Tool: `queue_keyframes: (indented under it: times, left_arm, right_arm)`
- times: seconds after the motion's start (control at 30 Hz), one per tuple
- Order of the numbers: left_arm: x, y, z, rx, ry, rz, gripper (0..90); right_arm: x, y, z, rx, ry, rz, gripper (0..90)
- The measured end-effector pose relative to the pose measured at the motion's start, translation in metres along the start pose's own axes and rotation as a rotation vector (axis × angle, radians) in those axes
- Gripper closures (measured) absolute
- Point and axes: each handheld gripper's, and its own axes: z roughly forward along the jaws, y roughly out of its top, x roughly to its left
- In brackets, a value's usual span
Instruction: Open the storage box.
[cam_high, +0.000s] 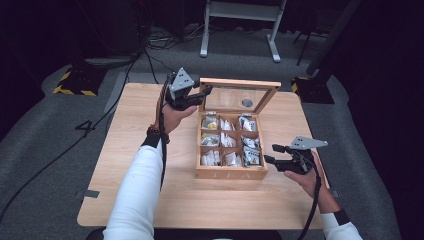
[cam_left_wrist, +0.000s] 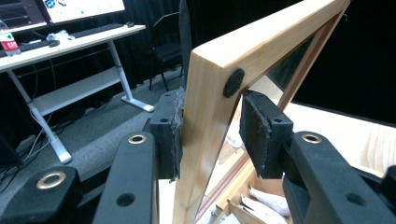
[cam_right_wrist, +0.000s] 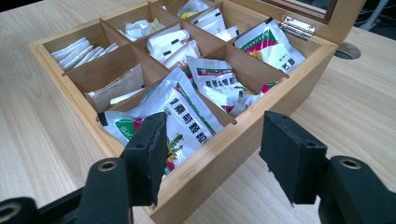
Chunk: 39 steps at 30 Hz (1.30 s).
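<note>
one wooden box stands on one bench, set toward the bench's far edge and a little right of its middle. the box has one lid, raised at the far side, with one round dark pad on the lid's corner and one metal hinge in sight at the back wall. inside are nine compartments, three rows of three, each holding packets; the packets overlap too much for a sure count. two grippers are at work: the left gripper at the lid's left edge, the right gripper at the box's right wall.
</note>
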Motion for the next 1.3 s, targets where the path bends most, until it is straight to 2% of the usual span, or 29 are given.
queue_keyframes:
  times: [0.13, 0.23, 0.4, 0.53, 0.9, 1.0, 1.2, 1.3]
  left_arm:
    - [0.005, 0.001, 0.005, -0.004, 0.018, -0.013, 59.8]
    - [0.009, -0.001, 0.010, -0.019, 0.021, -0.048, 59.4]
    - [0.011, -0.001, 0.015, -0.002, 0.035, -0.041, 59.2]
    - [0.014, -0.004, 0.019, -0.004, 0.037, -0.057, 58.9]
    - [0.019, -0.015, 0.035, 0.050, 0.072, -0.072, 57.8]
    - [0.019, -0.018, 0.038, 0.065, 0.082, -0.065, 57.2]
    - [0.021, -0.027, 0.047, 0.075, 0.101, -0.096, 56.0]
    - [0.021, -0.032, 0.053, 0.115, 0.120, -0.082, 55.5]
  right_arm:
    - [-0.001, -0.001, 0.001, 0.003, -0.006, 0.006, 38.7]
    - [-0.004, -0.002, 0.002, 0.005, -0.013, 0.024, 37.9]
    - [-0.004, -0.003, 0.002, 0.009, -0.018, 0.019, 38.0]
    - [-0.003, -0.003, 0.002, 0.014, -0.020, 0.013, 38.0]
    - [-0.002, -0.005, 0.005, 0.028, -0.012, 0.007, 37.8]
    - [-0.001, -0.005, 0.006, 0.033, -0.013, 0.005, 37.8]
    - [0.002, -0.006, 0.008, 0.044, -0.009, -0.008, 37.7]
    - [0.002, -0.007, 0.009, 0.052, -0.006, -0.008, 37.6]
